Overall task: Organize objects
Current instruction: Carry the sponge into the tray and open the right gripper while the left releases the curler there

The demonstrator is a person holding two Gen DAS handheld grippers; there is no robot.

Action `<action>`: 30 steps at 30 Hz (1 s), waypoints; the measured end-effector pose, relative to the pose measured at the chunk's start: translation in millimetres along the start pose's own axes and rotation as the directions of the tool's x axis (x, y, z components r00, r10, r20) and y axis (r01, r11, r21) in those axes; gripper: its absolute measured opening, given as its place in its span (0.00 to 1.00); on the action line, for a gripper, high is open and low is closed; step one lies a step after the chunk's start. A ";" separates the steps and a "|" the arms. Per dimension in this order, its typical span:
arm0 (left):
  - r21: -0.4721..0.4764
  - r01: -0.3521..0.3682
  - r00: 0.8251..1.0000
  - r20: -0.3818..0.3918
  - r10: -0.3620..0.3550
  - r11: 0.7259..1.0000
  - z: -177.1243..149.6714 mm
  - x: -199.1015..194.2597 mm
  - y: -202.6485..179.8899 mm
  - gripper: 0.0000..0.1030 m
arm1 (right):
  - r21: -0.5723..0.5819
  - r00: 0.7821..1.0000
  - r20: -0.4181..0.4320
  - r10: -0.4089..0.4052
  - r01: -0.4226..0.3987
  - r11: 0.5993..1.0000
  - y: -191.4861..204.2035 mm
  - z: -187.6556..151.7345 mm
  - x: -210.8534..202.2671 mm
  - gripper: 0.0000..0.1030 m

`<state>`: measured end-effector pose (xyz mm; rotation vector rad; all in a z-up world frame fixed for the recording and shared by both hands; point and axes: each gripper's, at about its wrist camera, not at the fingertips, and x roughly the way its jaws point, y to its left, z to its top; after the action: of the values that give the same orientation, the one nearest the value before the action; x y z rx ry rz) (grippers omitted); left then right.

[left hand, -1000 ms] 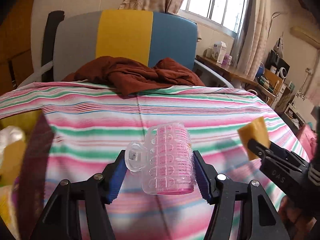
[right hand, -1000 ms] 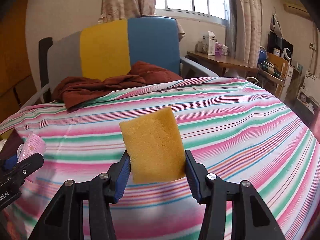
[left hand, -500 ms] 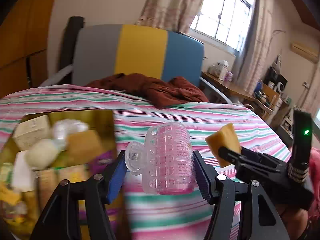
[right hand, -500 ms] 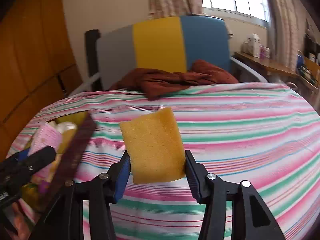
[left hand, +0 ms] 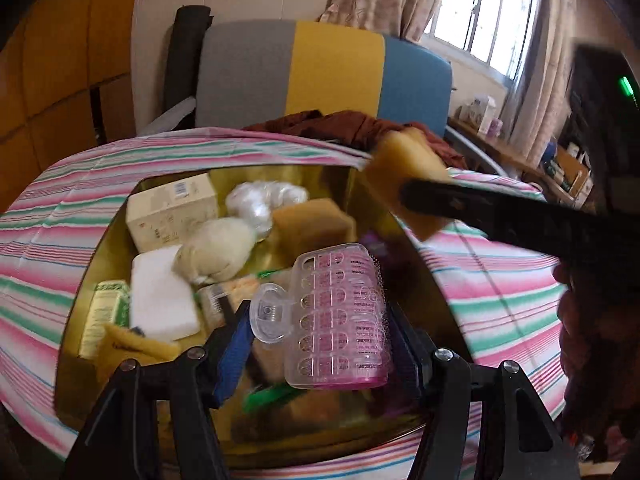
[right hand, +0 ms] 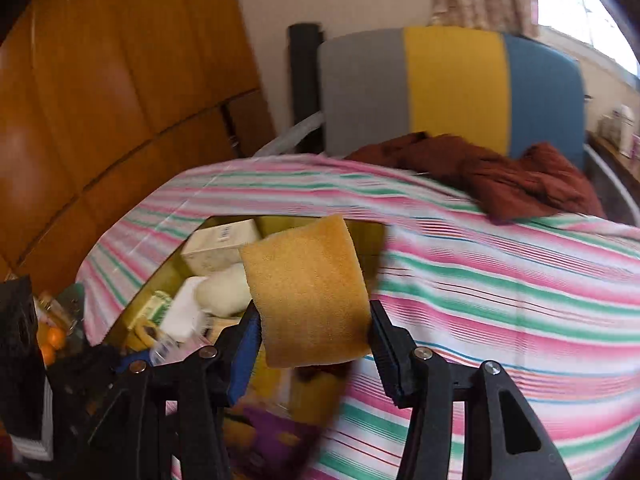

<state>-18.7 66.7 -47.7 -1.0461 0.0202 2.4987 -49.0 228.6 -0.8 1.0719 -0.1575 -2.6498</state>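
My left gripper (left hand: 320, 344) is shut on a clear and pink hair roller with a clip (left hand: 334, 316) and holds it above an open gold-lined box (left hand: 360, 184) full of items. My right gripper (right hand: 312, 332) is shut on a yellow sponge (right hand: 308, 292) and holds it over the box's right edge (right hand: 376, 240). The sponge also shows in the left wrist view (left hand: 408, 168), just right of the box, with the right gripper's finger (left hand: 480, 208) below it.
The box holds a cream carton (left hand: 172, 208), a white block (left hand: 160, 296), a fluffy ball (left hand: 216, 248), another sponge (left hand: 312, 224) and more. It sits on a striped cloth (right hand: 500, 280). A brown garment (right hand: 500, 168) lies by a chair (right hand: 452, 88).
Both grippers swung left with their loads, from over bare striped cloth to over the open box. The box has come fully into view.
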 end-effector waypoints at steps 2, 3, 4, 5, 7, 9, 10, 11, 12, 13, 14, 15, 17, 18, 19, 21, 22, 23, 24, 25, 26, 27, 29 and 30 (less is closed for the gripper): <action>0.006 0.007 1.000 -0.019 -0.007 1.000 -4.0 1.9 4.5 0.62 | -0.010 1.000 -0.028 0.003 -0.003 1.000 12.5 5.8 14.2 0.50; 0.012 0.001 1.000 -0.025 0.000 1.000 -6.3 2.5 6.3 0.62 | -0.014 0.999 -0.049 0.021 -0.022 1.000 18.4 7.7 22.4 0.50; 0.019 0.001 1.000 -0.031 0.000 1.000 -8.4 2.8 6.9 0.62 | -0.015 0.997 -0.069 0.033 -0.034 0.999 22.3 10.4 32.2 0.51; 0.025 0.009 0.999 -0.042 -0.008 1.000 -10.1 4.0 7.5 0.62 | -0.014 0.996 -0.084 0.036 -0.038 0.999 24.9 11.0 39.3 0.53; 0.017 0.006 0.999 -0.054 -0.005 1.000 -13.5 6.0 11.2 0.65 | -0.004 0.988 -0.140 0.061 -0.062 0.998 26.3 11.1 57.5 0.54; -0.011 0.024 0.997 -0.078 -0.025 1.000 -15.7 8.4 16.1 0.71 | 0.027 0.980 -0.191 0.065 -0.061 0.998 23.3 9.8 72.0 0.55; -0.024 0.027 0.996 -0.084 -0.029 0.999 -17.3 8.3 18.3 0.76 | 0.043 0.976 -0.206 0.075 -0.067 0.997 21.6 8.2 75.0 0.56; -0.032 0.021 0.996 -0.089 -0.024 0.999 -18.4 7.7 20.4 0.81 | 0.063 0.976 -0.203 0.079 -0.067 0.996 18.2 7.0 76.3 0.59; -0.042 0.007 0.996 -0.093 -0.010 0.999 -19.7 6.5 22.9 0.90 | 0.079 0.979 -0.189 0.081 -0.067 0.995 14.6 5.4 72.1 0.61; -0.054 -0.010 0.996 -0.089 0.005 0.998 -20.9 3.9 25.8 0.95 | 0.097 0.981 -0.174 0.086 -0.069 0.993 11.1 3.7 68.2 0.65; -0.065 -0.011 0.997 -0.080 0.006 0.998 -21.9 1.9 27.8 0.95 | 0.120 0.983 -0.159 0.094 -0.075 0.990 6.1 1.1 62.2 0.66; -0.080 -0.004 0.998 -0.067 -0.001 0.997 -22.8 -2.2 30.5 0.97 | 0.137 0.984 -0.146 0.098 -0.078 0.987 2.1 -0.9 57.7 0.66; -0.119 0.002 0.999 -0.053 -0.008 0.993 -23.0 -8.4 37.5 1.00 | 0.163 0.988 -0.120 0.099 -0.079 0.983 -4.7 -3.9 48.9 0.66; -0.141 0.004 0.999 -0.049 -0.011 0.990 -22.4 -11.0 40.2 1.00 | 0.171 0.989 -0.111 0.101 -0.081 0.982 -6.5 -5.6 45.7 0.66; -0.162 0.007 0.999 -0.039 -0.013 0.987 -21.9 -14.7 42.6 1.00 | 0.177 0.990 -0.104 0.100 -0.081 0.981 -8.5 -6.6 41.5 0.66; -0.183 -0.003 1.000 -0.011 0.001 0.983 -19.4 -21.7 45.0 1.00 | 0.177 0.993 -0.084 0.081 -0.065 0.982 -9.4 -10.2 31.1 0.66; -0.187 -0.018 1.000 0.006 0.020 0.982 -18.6 -26.1 45.7 1.00 | 0.174 0.995 -0.077 0.067 -0.053 0.983 -8.8 -10.9 27.5 0.66; -0.188 -0.043 0.999 0.017 0.047 0.981 -17.1 -28.6 47.1 1.00 | 0.170 0.996 -0.072 0.052 -0.039 0.985 -8.4 -12.8 22.6 0.66; -0.184 -0.070 0.997 0.023 0.075 0.980 -15.6 -31.5 46.7 1.00 | 0.165 0.997 -0.071 0.042 -0.030 0.986 -8.0 -12.9 20.7 0.66; -0.175 -0.089 0.995 0.024 0.095 0.981 -13.3 -33.7 45.7 1.00 | 0.157 0.997 -0.078 0.028 -0.015 0.987 -5.7 -13.8 19.4 0.66; -0.168 -0.104 0.994 0.027 0.110 0.980 -11.0 -36.4 45.1 1.00 | 0.150 0.996 -0.089 0.010 0.003 0.989 -3.3 -15.4 17.2 0.66; -0.164 -0.135 0.989 0.031 0.142 0.977 -9.3 -40.0 43.3 1.00 | 0.146 0.995 -0.095 -0.001 0.015 0.989 -1.5 -16.6 15.1 0.66; -0.153 -0.222 0.973 0.029 0.229 0.963 -3.5 -44.5 39.2 1.00 | 0.134 0.993 -0.111 -0.034 0.049 0.990 2.5 -18.4 10.4 0.66; -0.142 -0.261 0.963 0.031 0.268 0.955 -0.1 -47.3 36.9 1.00 | 0.125 0.991 -0.119 -0.058 0.073 0.990 5.2 -19.0 8.4 0.66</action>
<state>-3.6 15.2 -20.9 -1.0984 -0.0286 2.8019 -40.4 221.2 -19.0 1.2884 -0.2777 -2.6573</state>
